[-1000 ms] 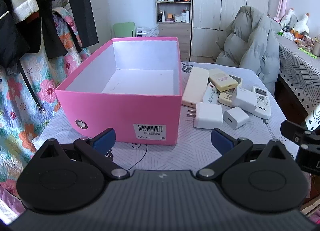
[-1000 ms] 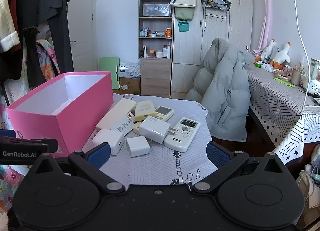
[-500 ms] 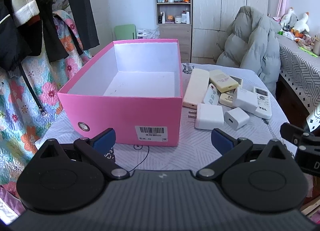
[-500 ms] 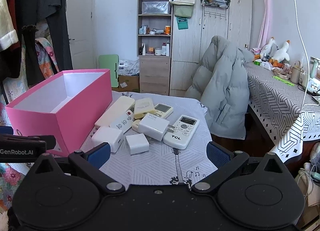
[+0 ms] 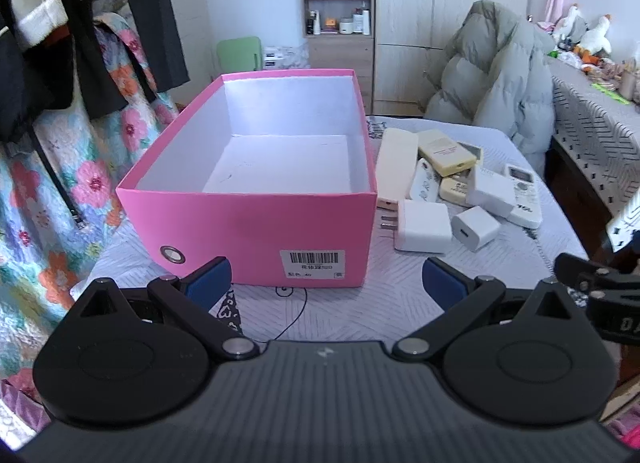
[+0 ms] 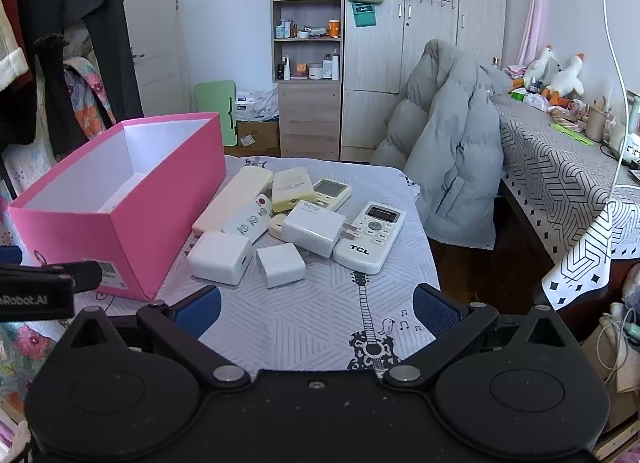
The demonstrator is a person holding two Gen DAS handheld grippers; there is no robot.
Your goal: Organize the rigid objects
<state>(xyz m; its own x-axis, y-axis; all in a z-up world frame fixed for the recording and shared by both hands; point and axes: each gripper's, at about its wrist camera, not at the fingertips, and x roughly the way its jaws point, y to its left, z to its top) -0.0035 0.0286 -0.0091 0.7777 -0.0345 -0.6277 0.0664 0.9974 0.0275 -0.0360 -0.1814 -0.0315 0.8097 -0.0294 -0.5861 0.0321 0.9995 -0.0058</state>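
On the far left a rack of hanging clothes [image 5: 60,63] borders the table, and next to it we see the pink box [image 5: 256,223] standing open on the patterned cloth [image 6: 340,303], its white floor bare, so we judge nothing has been sorted yet and we are at the opening step: choosing a first piece. Our left gripper [image 5: 326,279] hangs just short of the box's near wall, jaws spread wide with nothing between them. Just right of the box lies the heap to be organized: a long cream remote [image 6: 234,199] along the box's side, a small white remote with a red button [image 6: 250,219] beside it, a yellowish remote [image 6: 292,189] piled over others, a large white charger [image 6: 220,257] nearest us, a small white cube charger [image 6: 280,265] touching it, a pronged adapter [image 6: 314,227] resting on the pile, and the TCL remote [image 6: 370,237] at the right edge. Our right gripper [image 6: 316,309] hovers low over the cloth in front of the heap, equally wide open and empty. Next, we think, it should move forward, straddle the cube charger, close squarely on its flat sides, then lift it leftwards over the box rim without nudging its neighbours. Farther right, a grey padded jacket [image 6: 448,143] drapes a chair
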